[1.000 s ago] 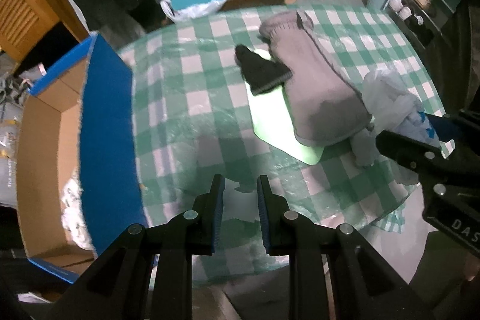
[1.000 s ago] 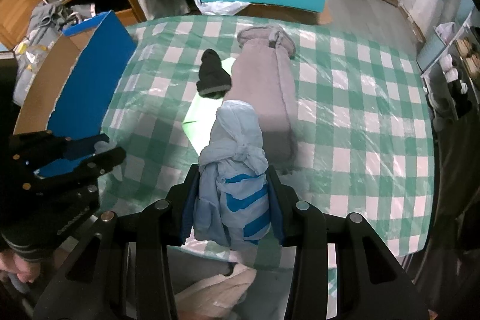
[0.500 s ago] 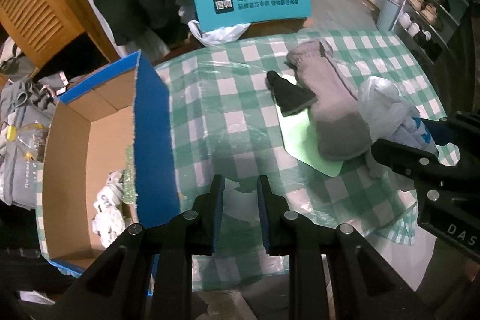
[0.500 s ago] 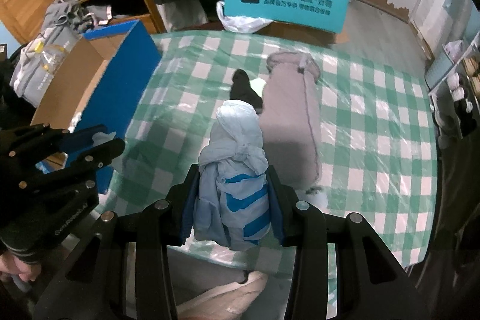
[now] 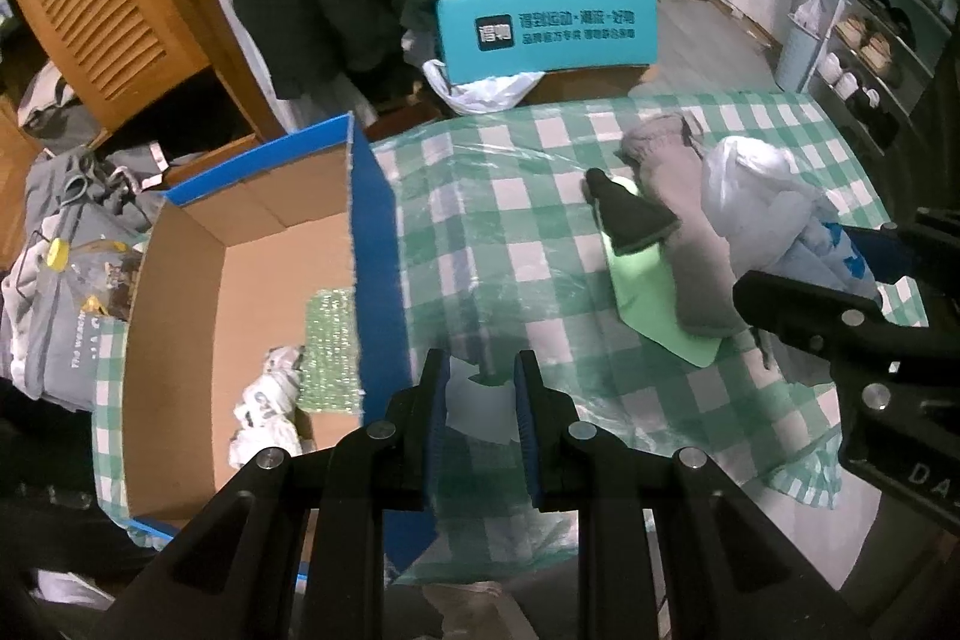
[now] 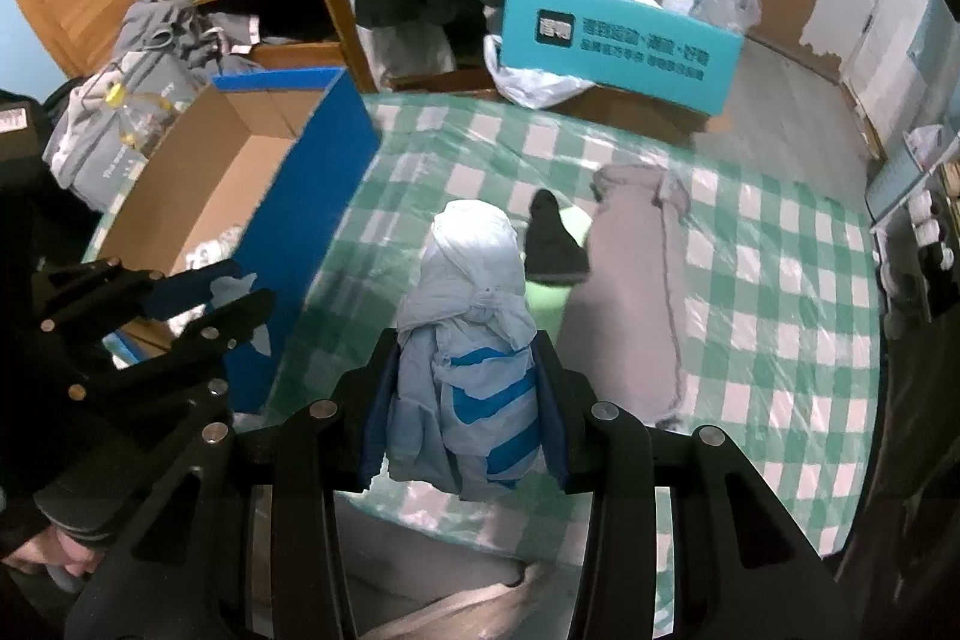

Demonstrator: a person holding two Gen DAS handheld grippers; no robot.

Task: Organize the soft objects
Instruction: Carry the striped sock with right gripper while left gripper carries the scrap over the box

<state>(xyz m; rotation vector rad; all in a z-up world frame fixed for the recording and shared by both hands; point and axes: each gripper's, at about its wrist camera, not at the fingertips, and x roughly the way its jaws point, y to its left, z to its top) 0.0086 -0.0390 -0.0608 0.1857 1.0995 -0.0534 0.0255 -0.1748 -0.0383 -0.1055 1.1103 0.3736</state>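
My right gripper (image 6: 462, 394) is shut on a knotted white-and-blue plastic bag bundle (image 6: 468, 316) and holds it above the near edge of the checked table; the bundle also shows in the left wrist view (image 5: 774, 220). My left gripper (image 5: 480, 400) is shut on a thin white scrap (image 5: 480, 406), beside the blue wall of the open cardboard box (image 5: 372, 244). A grey knit garment (image 5: 678, 220), a black sock (image 5: 627, 214) and a light green sheet (image 5: 651, 298) lie on the table. The box holds white crumpled material (image 5: 264, 412) and green bubble wrap (image 5: 327, 346).
A teal chair back (image 5: 546, 28) stands beyond the table's far edge with a white plastic bag (image 5: 480, 88) under it. Grey bags and clothes (image 5: 66, 244) pile left of the box. A shoe rack (image 5: 876, 40) is at far right. Dark coats hang behind.
Both grippers have risen and pulled back and to the left, so the box interior now shows. The right gripper still holds the bundle; the garments on the table have not moved.
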